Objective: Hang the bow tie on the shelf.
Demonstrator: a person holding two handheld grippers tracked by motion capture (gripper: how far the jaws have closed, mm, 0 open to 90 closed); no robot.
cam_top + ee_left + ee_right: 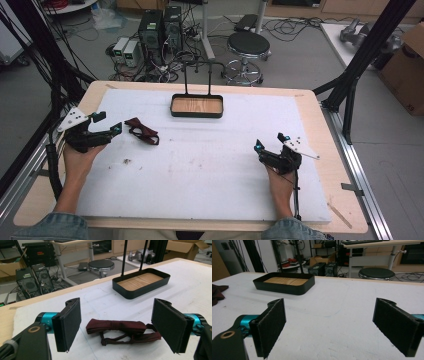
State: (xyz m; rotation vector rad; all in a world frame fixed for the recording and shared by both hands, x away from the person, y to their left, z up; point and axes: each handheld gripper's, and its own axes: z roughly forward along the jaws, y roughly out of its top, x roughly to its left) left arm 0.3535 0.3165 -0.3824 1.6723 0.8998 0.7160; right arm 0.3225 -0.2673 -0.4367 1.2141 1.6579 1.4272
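Observation:
A dark red bow tie (142,131) with its strap lies on the white mat at the left. In the left gripper view the bow tie (117,328) rests on the mat just beyond the two wide-apart pads. My left gripper (107,123) is open and sits just left of it, not touching it. A black tray with a wooden floor (197,114) stands at the far middle of the mat, seen also as the tray (140,287) and the tray (284,287). My right gripper (270,142) is open over bare mat at the right, nothing between its jaws.
The white mat (200,165) covers most of the wooden table. Two thin black rods (186,77) rise from the tray's back. A stool (247,50), computer towers and cables stand on the floor beyond the far edge. A black frame leg (350,95) stands at the right.

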